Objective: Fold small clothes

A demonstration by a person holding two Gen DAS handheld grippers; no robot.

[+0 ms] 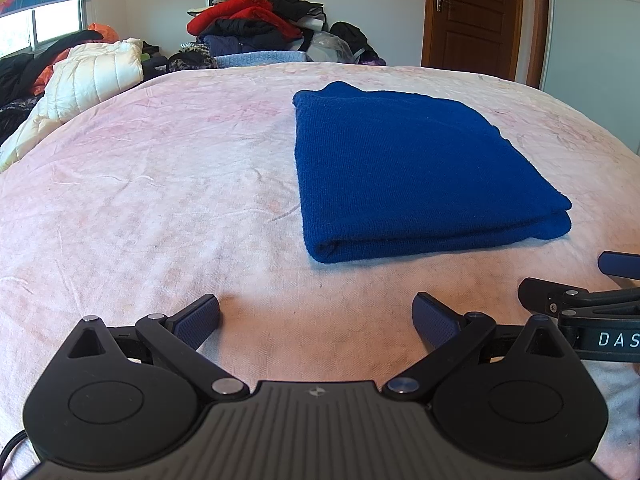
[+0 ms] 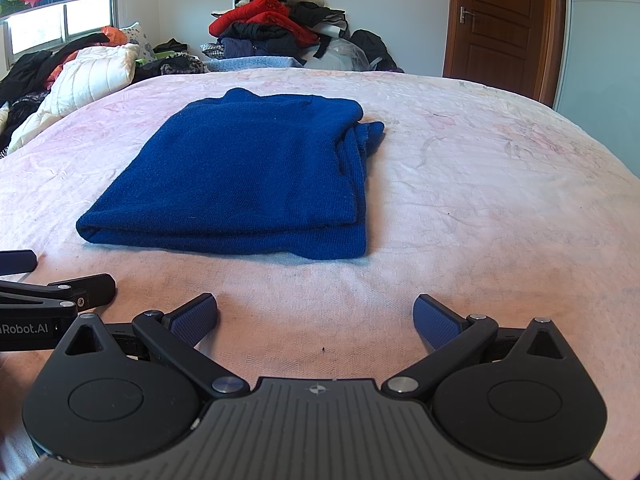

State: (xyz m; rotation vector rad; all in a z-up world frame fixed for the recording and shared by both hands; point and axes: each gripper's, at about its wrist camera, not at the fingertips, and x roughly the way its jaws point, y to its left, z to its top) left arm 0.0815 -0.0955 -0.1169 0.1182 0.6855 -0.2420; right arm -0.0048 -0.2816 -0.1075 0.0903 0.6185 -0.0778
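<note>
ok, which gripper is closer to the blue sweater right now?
Too close to call. The left gripper sits short of the folded blue sweater's near-left corner; the right gripper sits short of its near-right corner. Both are open, touching nothing, side by side on the pink bedspread.

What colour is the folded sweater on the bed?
The sweater is deep blue all over, clearest in the right wrist view.

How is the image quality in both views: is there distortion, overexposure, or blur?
Left wrist view: fisheye bends the bed edge into a curve; the window is overexposed; the blue sweater is sharp. Right wrist view: same curvature, bright window, corners vignetted, sweater in focus.
</note>
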